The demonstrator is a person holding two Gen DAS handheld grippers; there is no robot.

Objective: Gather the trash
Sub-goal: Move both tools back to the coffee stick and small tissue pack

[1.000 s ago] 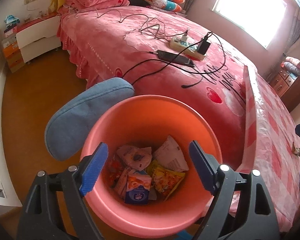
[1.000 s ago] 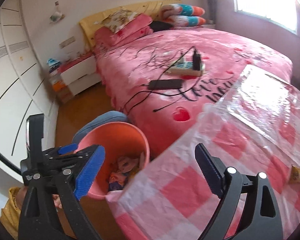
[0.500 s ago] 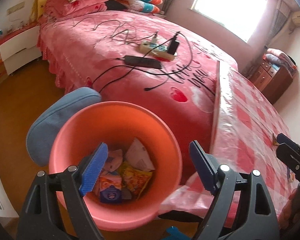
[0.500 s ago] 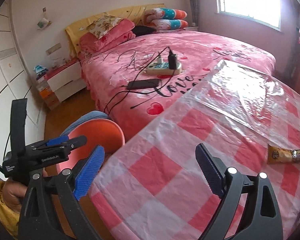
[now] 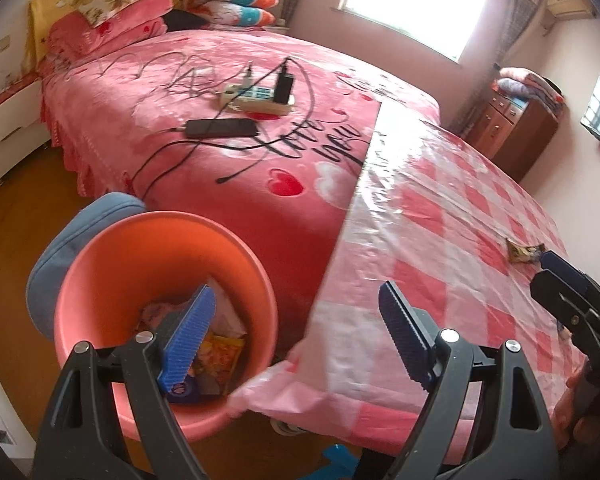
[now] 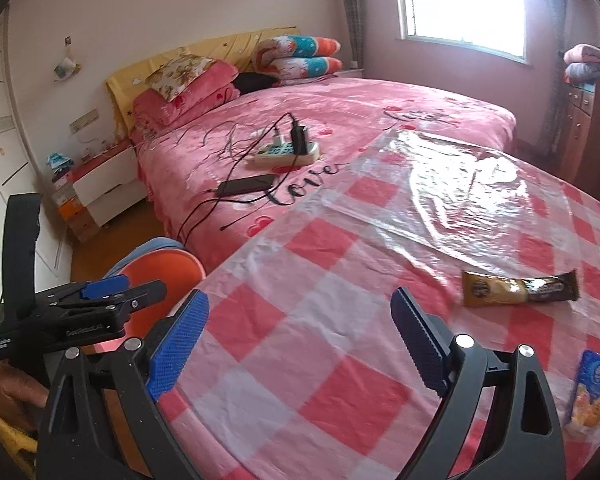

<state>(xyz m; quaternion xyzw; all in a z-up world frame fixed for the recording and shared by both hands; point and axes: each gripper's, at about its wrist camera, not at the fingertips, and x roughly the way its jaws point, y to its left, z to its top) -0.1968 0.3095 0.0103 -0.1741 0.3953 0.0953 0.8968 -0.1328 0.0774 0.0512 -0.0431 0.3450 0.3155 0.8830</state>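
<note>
The round orange plastic waste bucket [image 5: 100,280] standing on the wooden floor at the corner of the table is the fixed mark here, and it already holds several crumpled wrappers [image 5: 220,354], among them a yellow-orange snack packet and white paper, so part of the collecting looks done. The table beside the bucket, under a pink-and-white checked plastic tablecloth [image 6: 340,280], is not yet clear: a long gold-and-dark-brown snack bar wrapper [image 6: 520,288] lies flat on the cloth well away from the bucket, towards the far right side of the table, and a blue-and-orange snack packet [image 6: 588,392] lies nearer the right-hand edge, also well apart from the bucket. At least these two pieces remain to be picked up, as far as the views show. The left gripper [image 5: 296,332] hangs above the bucket's rim and the table corner, its blue ribbed pads spread wide with nothing between them. The right gripper [image 6: 300,336] is over the cloth, further from the bucket, fingers likewise wide and empty, and the bar wrapper lies ahead and to the right of it. On the pink bed [image 5: 180,120] behind the bucket lie a power strip, cables and a dark phone, which I judge to be no trash.
</note>
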